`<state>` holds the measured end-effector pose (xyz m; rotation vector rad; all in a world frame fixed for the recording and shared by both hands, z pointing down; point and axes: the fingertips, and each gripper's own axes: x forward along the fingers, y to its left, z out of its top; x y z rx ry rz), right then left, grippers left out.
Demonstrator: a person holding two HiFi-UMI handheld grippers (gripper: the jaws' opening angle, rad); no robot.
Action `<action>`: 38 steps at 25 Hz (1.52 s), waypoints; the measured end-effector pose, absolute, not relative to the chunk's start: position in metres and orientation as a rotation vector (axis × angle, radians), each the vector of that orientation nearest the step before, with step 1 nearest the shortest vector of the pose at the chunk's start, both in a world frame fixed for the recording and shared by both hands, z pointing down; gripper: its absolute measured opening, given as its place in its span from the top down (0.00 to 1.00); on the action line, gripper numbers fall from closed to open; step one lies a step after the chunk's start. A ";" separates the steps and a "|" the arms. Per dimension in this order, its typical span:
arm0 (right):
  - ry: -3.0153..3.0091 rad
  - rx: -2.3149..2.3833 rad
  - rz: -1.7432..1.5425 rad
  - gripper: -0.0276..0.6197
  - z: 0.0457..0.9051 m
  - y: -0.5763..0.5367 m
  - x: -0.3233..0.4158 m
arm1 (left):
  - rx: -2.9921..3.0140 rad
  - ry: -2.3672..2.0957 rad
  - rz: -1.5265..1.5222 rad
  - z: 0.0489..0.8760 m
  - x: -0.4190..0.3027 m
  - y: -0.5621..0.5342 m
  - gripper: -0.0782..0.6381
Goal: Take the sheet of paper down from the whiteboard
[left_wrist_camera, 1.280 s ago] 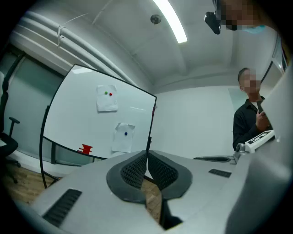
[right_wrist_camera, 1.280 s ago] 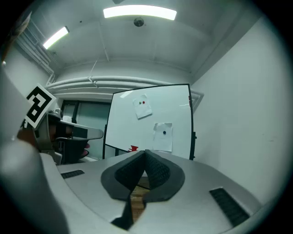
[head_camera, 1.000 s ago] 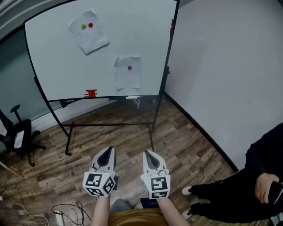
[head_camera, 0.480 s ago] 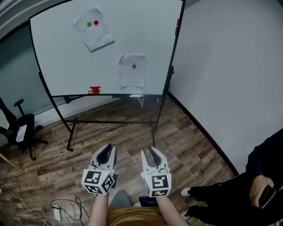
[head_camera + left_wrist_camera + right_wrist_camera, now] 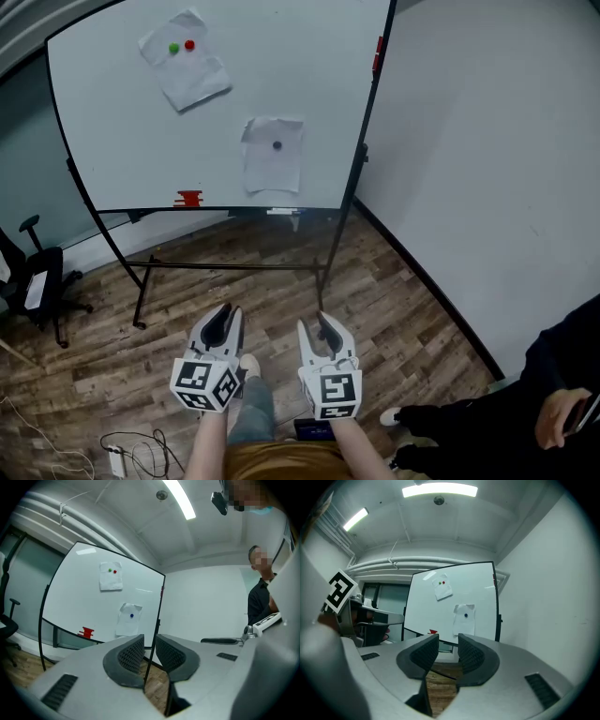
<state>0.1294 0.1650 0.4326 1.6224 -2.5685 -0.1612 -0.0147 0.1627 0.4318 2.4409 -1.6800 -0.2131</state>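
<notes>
The whiteboard (image 5: 112, 122) stands on the far side of the wood floor with two paper sheets on it. The lower sheet (image 5: 272, 157) is pinned by one dark blue magnet (image 5: 277, 145). The tilted upper sheet (image 5: 184, 70) carries a green and a red magnet. Both grippers are held level near my body, far short of the board. The left gripper (image 5: 223, 323) shows a narrow gap between its pads with nothing in it. The right gripper (image 5: 317, 330) is opening its jaws, which are empty. The lower sheet (image 5: 464, 619) appears straight beyond the right gripper (image 5: 448, 644). It lies slightly left of the left gripper (image 5: 149, 644) in the left gripper view.
A red eraser (image 5: 188, 198) lies on the board's tray, and its black stand legs (image 5: 141, 281) spread over the floor. An office chair (image 5: 37, 286) is at the left and cables (image 5: 131, 450) lie near my feet. A person in dark clothes (image 5: 525, 412) sits by the right wall.
The right gripper's jaws have spread apart from shut. Both grippers have advanced toward the board, and my foot now shows between them.
</notes>
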 end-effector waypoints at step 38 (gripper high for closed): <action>-2.437 1.745 -0.237 0.72 0.412 -0.366 0.022 | 2.508 -1.504 -0.163 0.431 -0.098 -0.371 0.78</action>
